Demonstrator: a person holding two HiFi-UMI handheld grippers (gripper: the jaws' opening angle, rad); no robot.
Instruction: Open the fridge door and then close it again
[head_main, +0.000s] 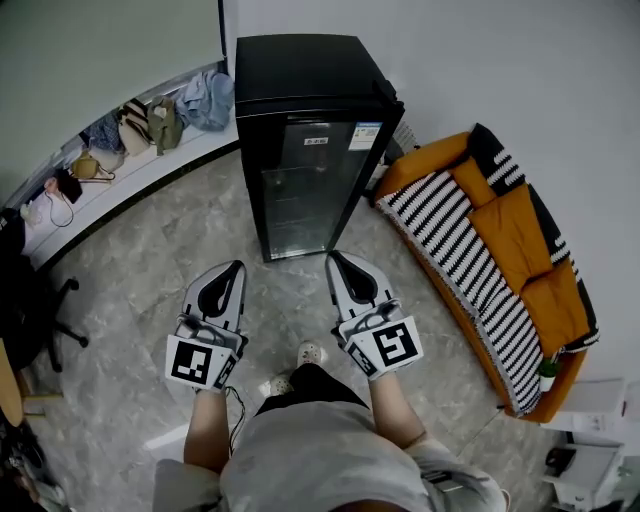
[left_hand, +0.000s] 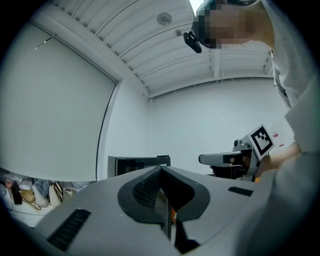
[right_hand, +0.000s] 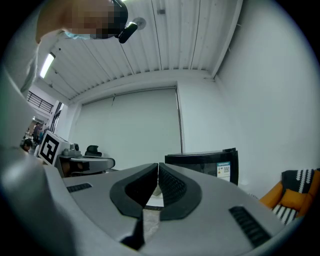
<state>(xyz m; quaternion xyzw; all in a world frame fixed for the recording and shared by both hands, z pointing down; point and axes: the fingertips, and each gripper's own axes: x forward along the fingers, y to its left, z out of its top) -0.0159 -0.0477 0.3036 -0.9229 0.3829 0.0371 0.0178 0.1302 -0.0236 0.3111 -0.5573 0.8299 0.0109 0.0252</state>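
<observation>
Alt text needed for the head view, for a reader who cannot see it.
Seen from above, a person holds the left gripper and right gripper, both shut, pointing at a closed black fridge ahead. An orange sofa with a striped throw stands right of it; bags lie on a ledge at left.

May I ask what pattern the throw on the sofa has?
The throw is striped black and white; head view.

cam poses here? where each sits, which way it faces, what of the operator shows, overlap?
Head view: on the head, steeply down at fridge and sofa; shows forearms, left gripper, right gripper, shoes.
Left gripper view: on that gripper, level along shut jaws toward the fridge; right gripper, shirt at right.
Right gripper view: likewise, level toward the fridge; left gripper at left.
Shared: all see the fridge.
</observation>
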